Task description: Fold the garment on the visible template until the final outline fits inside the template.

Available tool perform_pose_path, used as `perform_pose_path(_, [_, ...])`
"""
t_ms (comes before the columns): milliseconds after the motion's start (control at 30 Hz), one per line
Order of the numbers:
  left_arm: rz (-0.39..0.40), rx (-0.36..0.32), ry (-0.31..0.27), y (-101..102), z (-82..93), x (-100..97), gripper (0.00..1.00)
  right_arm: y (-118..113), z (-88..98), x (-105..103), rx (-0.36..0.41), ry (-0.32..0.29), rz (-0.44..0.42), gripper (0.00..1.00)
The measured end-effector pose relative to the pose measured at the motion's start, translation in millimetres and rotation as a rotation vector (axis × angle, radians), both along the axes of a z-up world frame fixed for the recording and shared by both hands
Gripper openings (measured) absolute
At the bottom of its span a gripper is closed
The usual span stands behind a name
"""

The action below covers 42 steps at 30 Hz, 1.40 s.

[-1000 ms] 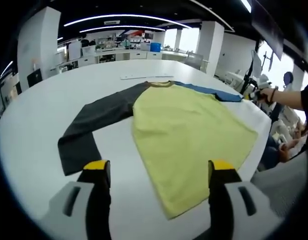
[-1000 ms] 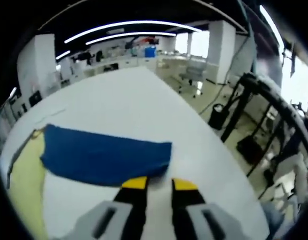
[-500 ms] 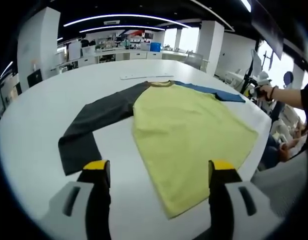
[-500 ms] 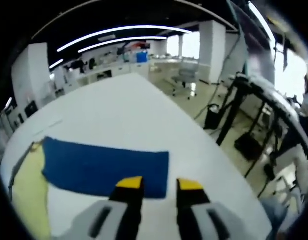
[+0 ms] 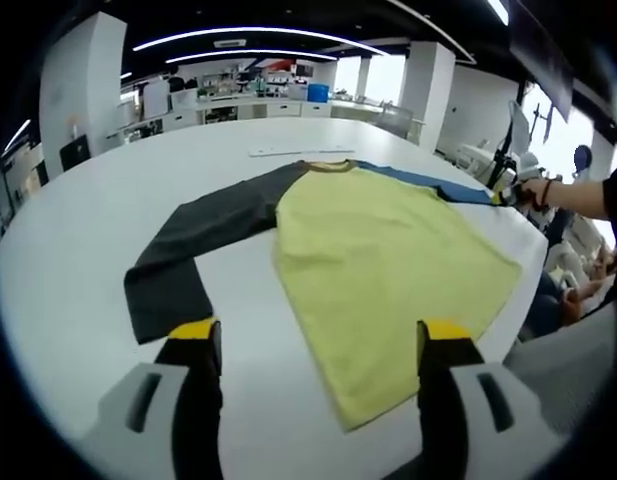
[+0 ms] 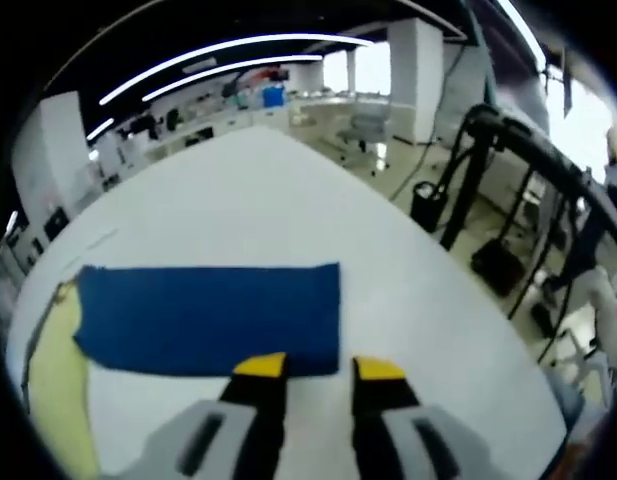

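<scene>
My left gripper (image 5: 313, 345) hangs over the white round desk (image 5: 78, 240), jaws wide apart, nothing between them. Its view shows the whole flat-lying cloth shirt (image 5: 388, 255): yellow body, dark grey sleeve (image 5: 183, 255) toward the desk's left, lots of bare desk around.

Right gripper view shows the blue sleeve (image 6: 208, 318) flat near the desk's right edge, floor just beyond. My right gripper (image 6: 318, 368) sits at its near edge, jaws slightly apart; can't tell if touching. No readable writing.
</scene>
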<state>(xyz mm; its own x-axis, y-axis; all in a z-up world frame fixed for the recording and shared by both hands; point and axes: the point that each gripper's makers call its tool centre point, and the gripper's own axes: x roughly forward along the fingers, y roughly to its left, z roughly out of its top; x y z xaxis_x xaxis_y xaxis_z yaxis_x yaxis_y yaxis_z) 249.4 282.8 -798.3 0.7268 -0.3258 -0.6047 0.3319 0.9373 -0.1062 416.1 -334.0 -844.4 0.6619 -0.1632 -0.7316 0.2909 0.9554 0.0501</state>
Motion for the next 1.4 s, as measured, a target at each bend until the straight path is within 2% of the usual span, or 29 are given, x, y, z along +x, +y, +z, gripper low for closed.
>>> perform_pose_path(100, [-0.003, 0.000, 0.000, -4, 2.5, 0.5, 0.77, -3, -0.7, 0, -0.019, 0.003, 0.003, 0.15])
perform_pose_path(467, [0.009, -0.002, -0.013, 2, 4.7, -0.9, 0.77, 2, -0.9, 1, -0.036, -0.004, 0.012, 0.02])
perform_pose_path(700, [0.014, 0.019, -0.023, 9, 7.7, -1.6, 0.81, 8, 0.6, 0, -0.034, 0.005, 0.032, 0.00])
perform_pose_path(933, [0.024, 0.020, -0.029, 18, 6.5, -1.3, 0.82, 13, 10.4, 5, 0.002, -0.023, 0.027, 0.00])
perform_pose_path(1000, [0.020, 0.024, -0.026, 13, 9.3, -2.6, 0.82, 17, 14.5, 7, 0.023, -0.041, 0.025, 0.00])
perform_pose_path(1067, [0.017, 0.024, -0.029, 21, 4.5, -2.5, 0.83, 19, 17.9, 9, 0.033, -0.051, 0.027, 0.00])
perform_pose_path(1133, [0.016, 0.020, -0.031, 13, 9.9, -3.4, 0.83, 21, 20.8, 11, 0.036, -0.056, 0.030, 0.00])
perform_pose_path(1300, [0.013, 0.019, -0.033, 20, 7.2, -4.0, 0.83, 31, 32.3, 18, 0.047, -0.086, 0.049, 0.00])
perform_pose_path(1400, [0.014, 0.015, -0.037, 17, 12.0, -4.2, 0.84, 42, 42.9, 22, 0.055, -0.110, 0.070, 0.00])
